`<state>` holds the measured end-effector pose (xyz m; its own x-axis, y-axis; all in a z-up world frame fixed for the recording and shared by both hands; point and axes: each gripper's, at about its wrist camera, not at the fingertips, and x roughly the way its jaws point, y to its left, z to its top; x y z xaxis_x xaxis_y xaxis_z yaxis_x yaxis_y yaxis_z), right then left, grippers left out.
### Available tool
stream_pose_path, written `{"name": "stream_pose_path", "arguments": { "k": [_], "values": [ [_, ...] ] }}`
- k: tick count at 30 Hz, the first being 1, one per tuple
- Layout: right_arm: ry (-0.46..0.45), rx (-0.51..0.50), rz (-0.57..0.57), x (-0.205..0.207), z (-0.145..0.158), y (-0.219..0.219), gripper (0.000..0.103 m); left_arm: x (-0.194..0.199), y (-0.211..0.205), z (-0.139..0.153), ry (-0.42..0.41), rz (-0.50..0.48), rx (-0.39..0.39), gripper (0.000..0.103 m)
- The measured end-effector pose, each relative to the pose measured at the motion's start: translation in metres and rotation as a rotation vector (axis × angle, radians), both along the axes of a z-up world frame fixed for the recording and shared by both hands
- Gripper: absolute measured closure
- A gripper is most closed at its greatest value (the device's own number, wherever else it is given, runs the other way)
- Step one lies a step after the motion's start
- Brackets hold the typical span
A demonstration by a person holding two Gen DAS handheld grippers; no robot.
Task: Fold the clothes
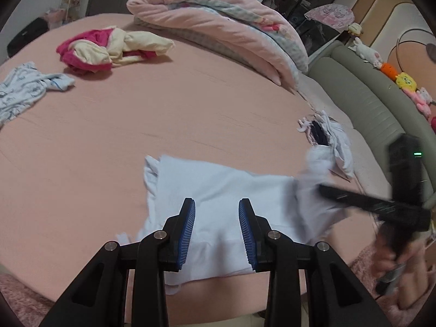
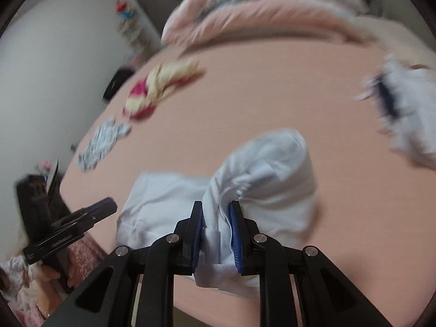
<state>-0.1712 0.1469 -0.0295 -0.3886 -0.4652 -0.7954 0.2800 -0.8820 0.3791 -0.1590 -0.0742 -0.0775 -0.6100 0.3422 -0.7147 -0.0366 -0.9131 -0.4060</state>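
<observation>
A pale blue-white garment (image 1: pixel 218 179) lies on the pink bed sheet (image 1: pixel 163 109) near the front edge. My left gripper (image 1: pixel 216 201) hovers over its near part, jaws apart, with nothing pinched between the blue pads; the cloth lies flat beneath them. My right gripper (image 2: pixel 215 204) is shut on a bunched edge of the same garment (image 2: pixel 272 169), which rises in a lifted fold from the pads. In the left wrist view the right gripper (image 1: pixel 368 201) is a blurred black shape at the garment's right end. The left gripper (image 2: pixel 103 207) shows at the lower left of the right wrist view.
A crumpled pink-and-cream garment (image 1: pixel 109 49) and a blue patterned garment (image 1: pixel 21 92) lie at the far left of the bed. A folded pink quilt (image 1: pixel 218 19) sits at the back. A small pile of clothes (image 1: pixel 332 139) lies right, beside a grey padded headboard (image 1: pixel 368 103) with plush toys.
</observation>
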Motion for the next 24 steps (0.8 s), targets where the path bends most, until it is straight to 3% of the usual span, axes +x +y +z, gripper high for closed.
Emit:
{"name": "stream_pose_path", "arguments": {
  "k": [4, 6, 8, 10, 11, 12, 15, 18, 22, 24],
  "values": [
    [-0.133, 0.063, 0.098, 0.001, -0.05, -0.052, 0.083, 0.002, 0.013, -0.004, -0.005, -0.03, -0.007, 0.073],
    [-0.071, 0.079, 0.116, 0.01, -0.04, -0.061, 0.076, 0.001, 0.015, -0.008, -0.018, -0.038, 0.009, 0.073],
    [-0.006, 0.012, 0.121, 0.02, -0.019, -0.052, 0.073, -0.001, 0.017, -0.012, -0.027, -0.05, 0.045, 0.073],
    [0.071, -0.04, 0.091, 0.031, 0.004, -0.034, 0.063, -0.003, 0.023, -0.014, -0.023, -0.076, 0.098, 0.073],
    [0.111, -0.062, 0.073, 0.036, 0.015, -0.025, 0.053, -0.002, 0.026, -0.013, -0.018, -0.088, 0.12, 0.073],
    [0.157, -0.063, 0.043, 0.04, 0.023, -0.013, 0.044, -0.003, 0.031, -0.014, -0.021, -0.108, 0.146, 0.073],
    [0.22, 0.019, -0.067, 0.046, 0.023, 0.025, 0.04, -0.007, 0.046, -0.025, -0.066, -0.147, 0.211, 0.069],
    [0.129, 0.146, -0.157, 0.039, -0.018, 0.051, 0.04, -0.01, 0.057, -0.037, -0.107, -0.162, 0.269, 0.057],
    [-0.048, 0.056, -0.239, 0.044, -0.059, 0.085, 0.04, -0.015, 0.069, -0.048, -0.151, -0.114, 0.197, 0.053],
    [-0.061, 0.035, -0.256, 0.043, -0.061, 0.089, 0.04, -0.02, 0.073, -0.053, -0.185, -0.099, 0.226, 0.053]
  ]
}}
